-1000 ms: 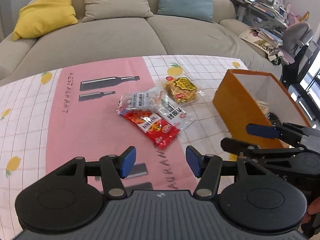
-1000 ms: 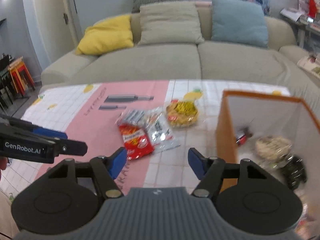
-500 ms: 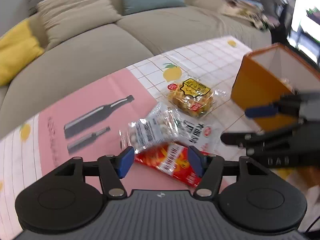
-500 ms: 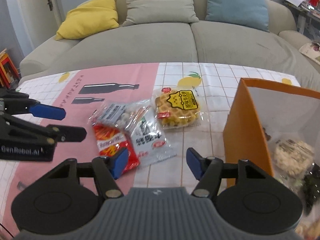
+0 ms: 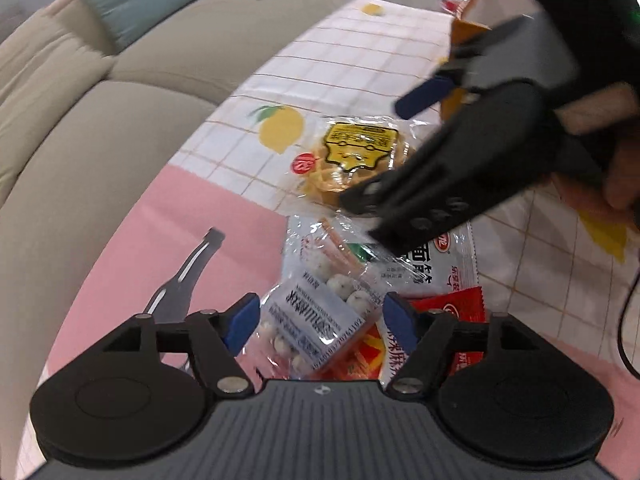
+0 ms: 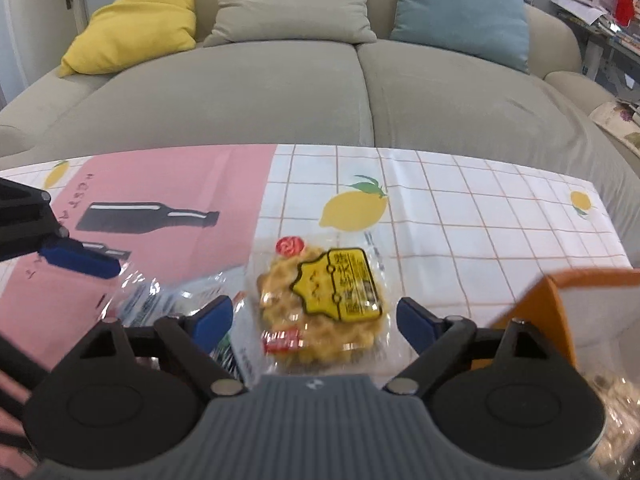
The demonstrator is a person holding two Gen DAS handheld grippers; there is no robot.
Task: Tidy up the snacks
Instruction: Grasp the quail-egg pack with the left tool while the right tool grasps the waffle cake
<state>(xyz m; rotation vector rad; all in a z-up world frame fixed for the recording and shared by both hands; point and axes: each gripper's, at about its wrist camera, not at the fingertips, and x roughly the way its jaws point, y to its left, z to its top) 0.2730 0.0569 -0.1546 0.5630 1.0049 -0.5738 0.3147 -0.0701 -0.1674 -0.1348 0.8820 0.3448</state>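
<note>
My left gripper [image 5: 322, 322] is open, its blue pads either side of a clear packet of white balls [image 5: 316, 320]. That packet lies over a red snack packet [image 5: 452, 320] and a white packet [image 5: 436, 264]. A yellow-labelled waffle packet [image 5: 352, 156] lies beyond, under my right gripper [image 5: 400, 152], which comes in from the right. In the right wrist view my right gripper [image 6: 314, 320] is open around the waffle packet [image 6: 320, 304]. The left gripper's blue fingertip [image 6: 80, 262] shows at the left. The orange box [image 6: 556, 312] stands at the right.
The snacks lie on a cloth [image 6: 460, 216] with a pink panel, bottle prints and lemons. A beige sofa [image 6: 280, 80] with yellow, beige and blue cushions stands behind the table. The orange box [image 5: 468, 32] is partly hidden by my right gripper.
Both grippers moved forward and down onto the snack pile. The left one now straddles the white-ball packet, the right one the waffle packet. Both stay open.
</note>
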